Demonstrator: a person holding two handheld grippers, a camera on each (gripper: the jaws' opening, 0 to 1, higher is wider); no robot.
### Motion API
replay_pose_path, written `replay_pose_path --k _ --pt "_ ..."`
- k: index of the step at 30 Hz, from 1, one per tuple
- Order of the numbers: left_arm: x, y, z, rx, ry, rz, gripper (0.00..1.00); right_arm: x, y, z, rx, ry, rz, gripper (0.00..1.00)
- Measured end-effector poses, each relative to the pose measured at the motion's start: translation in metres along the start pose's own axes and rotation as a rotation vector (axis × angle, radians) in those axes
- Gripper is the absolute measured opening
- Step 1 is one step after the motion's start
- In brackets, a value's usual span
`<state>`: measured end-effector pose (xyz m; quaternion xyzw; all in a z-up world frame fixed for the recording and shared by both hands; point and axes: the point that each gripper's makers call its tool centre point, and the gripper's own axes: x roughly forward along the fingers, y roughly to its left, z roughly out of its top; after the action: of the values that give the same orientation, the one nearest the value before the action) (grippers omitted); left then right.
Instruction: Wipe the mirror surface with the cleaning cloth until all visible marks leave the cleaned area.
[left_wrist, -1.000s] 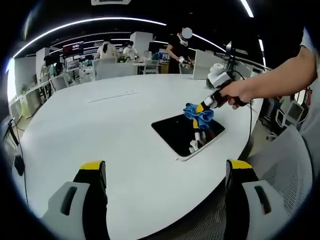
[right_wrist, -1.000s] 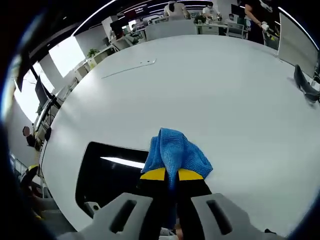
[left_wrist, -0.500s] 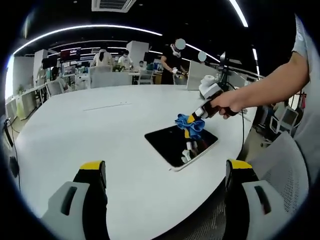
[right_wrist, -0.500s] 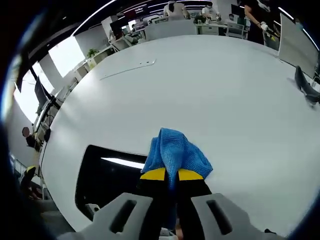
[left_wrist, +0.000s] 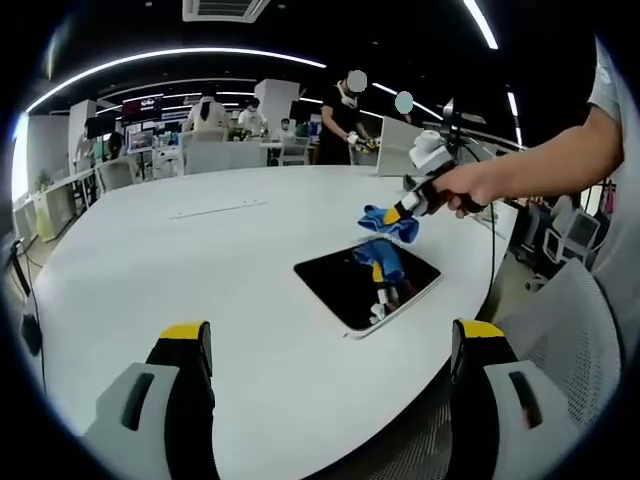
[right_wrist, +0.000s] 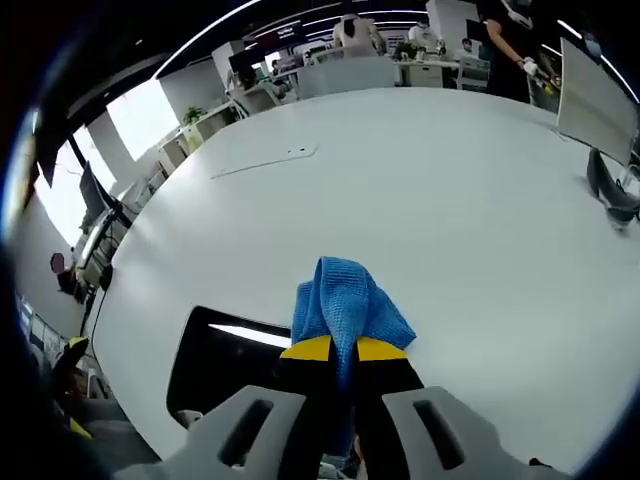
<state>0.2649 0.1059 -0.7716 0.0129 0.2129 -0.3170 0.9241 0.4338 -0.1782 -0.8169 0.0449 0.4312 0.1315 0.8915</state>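
Cloth (right_wrist: 350, 305), blue, is clamped in our right gripper's (right_wrist: 344, 349) jaws above the mirror (left_wrist: 366, 281); left gripper's (left_wrist: 325, 345) jaws stand apart.

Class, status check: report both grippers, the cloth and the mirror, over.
Right gripper shut on blue cloth, held just above the mirror. Left gripper open, empty, back from the mirror over the white table. Nothing in the way.

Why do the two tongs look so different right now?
The right tongs are shut on the blue cloth, near the mirror's far edge. The left tongs are wide open, holding nothing, hanging back above the white table. Both have yellow tips and a person holding them.
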Motion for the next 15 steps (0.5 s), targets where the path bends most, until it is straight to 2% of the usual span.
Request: replay_pose_path --k 7,12,15 --pt "0.0 0.001 -0.001 0.001 0.01 0.006 0.99 -0.028 -0.024 0.0 -0.009 -0.017 -0.001 0.01" --pt "0.0 0.001 -0.003 0.0 0.018 0.007 0.99 -0.047 -0.045 -0.014 0.014 -0.012 -0.02 0.01" --pt "0.0 0.001 -0.005 -0.001 0.025 0.006 0.99 -0.051 -0.054 -0.023 0.018 -0.005 -0.03 0.01"
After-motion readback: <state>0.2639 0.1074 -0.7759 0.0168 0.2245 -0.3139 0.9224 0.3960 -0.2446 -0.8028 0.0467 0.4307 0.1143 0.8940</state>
